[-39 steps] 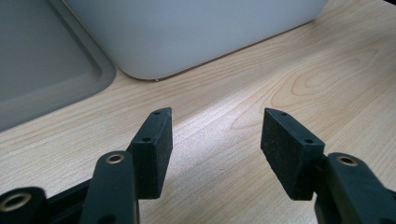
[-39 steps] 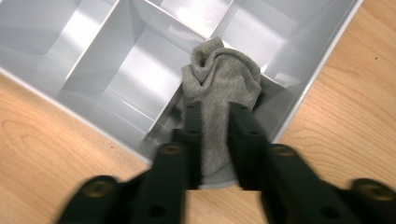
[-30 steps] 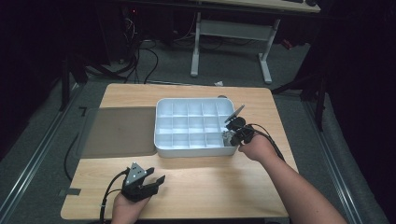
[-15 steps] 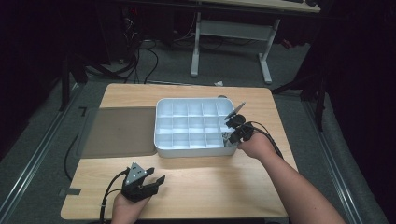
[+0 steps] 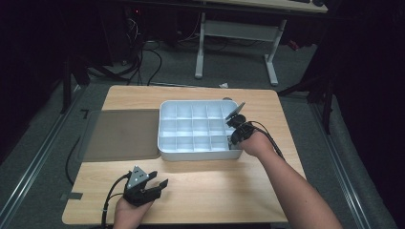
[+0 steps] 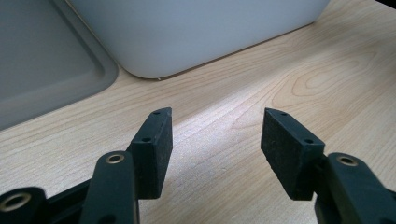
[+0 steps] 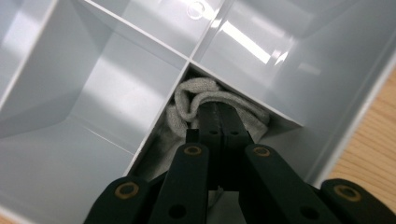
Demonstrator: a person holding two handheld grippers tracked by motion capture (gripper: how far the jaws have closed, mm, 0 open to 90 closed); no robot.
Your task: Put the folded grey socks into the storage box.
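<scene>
- left gripper point(image 5: 155, 183) at the near-left of the wooden table point(image 5: 215, 191), low over bare wood, jaws spread wide apart with nothing between them; the left gripper view has its pads point(image 6: 154, 149) parted over the wood grain.
- just beyond it, a grey flat lid point(image 5: 122, 133) lies on the table's left side, touching the tray's left wall.
- white compartment tray point(image 5: 200, 155) sits mid-table, divided into a grid of cells.
- right gripper point(image 5: 234, 138) reaches in from the right, tips down inside the tray's near-right corner cell.
- right gripper view: jaws pressed together, pinching a fold of a grey cloth point(image 7: 205, 100) bunched in that cell against the divider walls point(image 7: 140, 39).
- neighbouring cells seen there look bare white plastic.
- person's right forearm point(image 5: 291, 191) runs from the near-right edge up to the tray.
- far behind the table: dark floor, white desk legs point(image 5: 272, 52), cables point(image 5: 143, 52).
</scene>
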